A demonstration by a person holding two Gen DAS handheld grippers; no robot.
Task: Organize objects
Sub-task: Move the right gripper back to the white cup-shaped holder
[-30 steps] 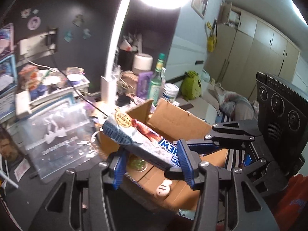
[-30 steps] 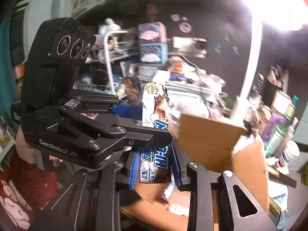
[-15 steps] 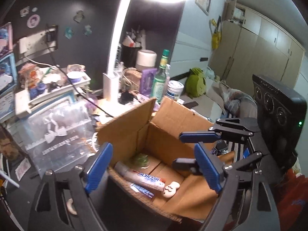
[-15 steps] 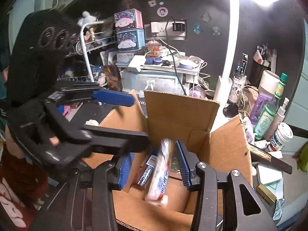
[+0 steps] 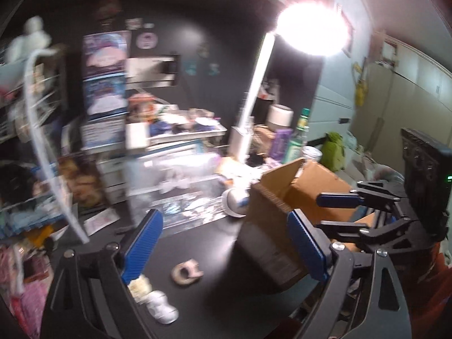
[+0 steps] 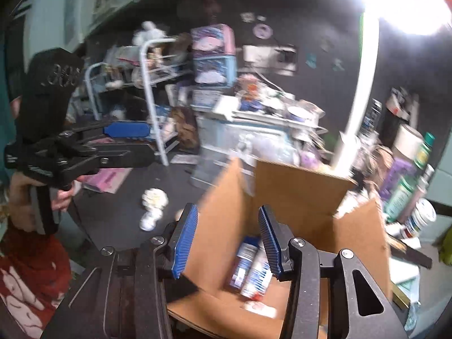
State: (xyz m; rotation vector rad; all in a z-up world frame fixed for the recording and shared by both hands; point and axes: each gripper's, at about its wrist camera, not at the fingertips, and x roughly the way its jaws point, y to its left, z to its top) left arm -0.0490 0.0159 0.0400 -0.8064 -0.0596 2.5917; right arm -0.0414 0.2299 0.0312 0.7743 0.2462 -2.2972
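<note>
An open cardboard box (image 6: 299, 192) stands on the black desk; it also shows in the left wrist view (image 5: 282, 197). Inside lie the Hi-Chew candy packs (image 6: 252, 268). My right gripper (image 6: 226, 240) is open and empty above the box's near left corner. My left gripper (image 5: 223, 243) is open and empty, left of the box above the desk; it also shows in the right wrist view (image 6: 127, 141). A small white-and-cream figurine (image 5: 152, 302) lies under its left finger, also seen in the right wrist view (image 6: 152, 206). A small tan ring-shaped piece (image 5: 186, 272) lies between the fingers.
A white lamp post (image 5: 254, 107) rises behind the box. Bottles and jars (image 6: 406, 186) stand to the box's right. A clear plastic case (image 5: 180, 186), stacked storage boxes (image 5: 104, 90) and a white wire rack (image 6: 147, 90) crowd the back and left.
Both grippers let go of the candy pack, which dropped into the box. My left gripper swung left off the box to the desk. My right gripper opened wider and drew back.
</note>
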